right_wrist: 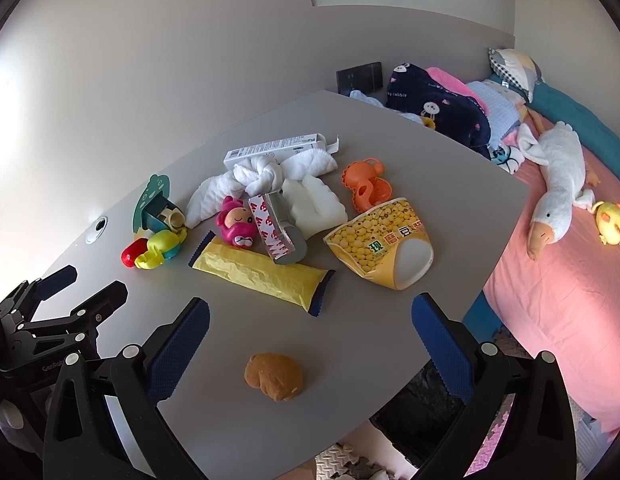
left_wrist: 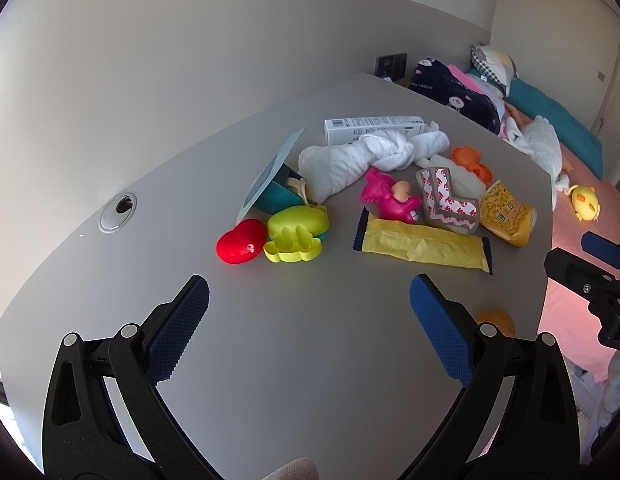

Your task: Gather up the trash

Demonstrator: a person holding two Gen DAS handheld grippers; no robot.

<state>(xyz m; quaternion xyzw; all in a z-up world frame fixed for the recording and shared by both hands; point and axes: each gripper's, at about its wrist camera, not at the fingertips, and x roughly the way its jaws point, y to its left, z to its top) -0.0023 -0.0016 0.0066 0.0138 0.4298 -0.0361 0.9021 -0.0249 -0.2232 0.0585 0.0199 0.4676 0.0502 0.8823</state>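
A grey table (left_wrist: 270,360) (right_wrist: 450,168) holds trash mixed with toys. A yellow wrapper (left_wrist: 422,244) (right_wrist: 262,276) lies nearest both grippers. A yellow corn snack bag (left_wrist: 506,212) (right_wrist: 386,240), a 3M tape strip (left_wrist: 446,204) (right_wrist: 278,228), a white carton (left_wrist: 374,128) (right_wrist: 274,148) and a brown crumpled lump (left_wrist: 496,320) (right_wrist: 274,376) lie around it. My left gripper (left_wrist: 310,312) is open and empty above bare table. My right gripper (right_wrist: 310,324) is open and empty, just above the brown lump, and it shows at the right edge of the left wrist view (left_wrist: 590,264).
Toys on the table: red and green pieces (left_wrist: 270,236) (right_wrist: 154,250), a pink doll (left_wrist: 390,196) (right_wrist: 236,222), an orange toy (left_wrist: 470,162) (right_wrist: 366,184), a knotted white towel (left_wrist: 374,156) (right_wrist: 262,176). A black-lined bin (right_wrist: 422,408) stands below the table's near edge. A pink bed (right_wrist: 570,300) is on the right.
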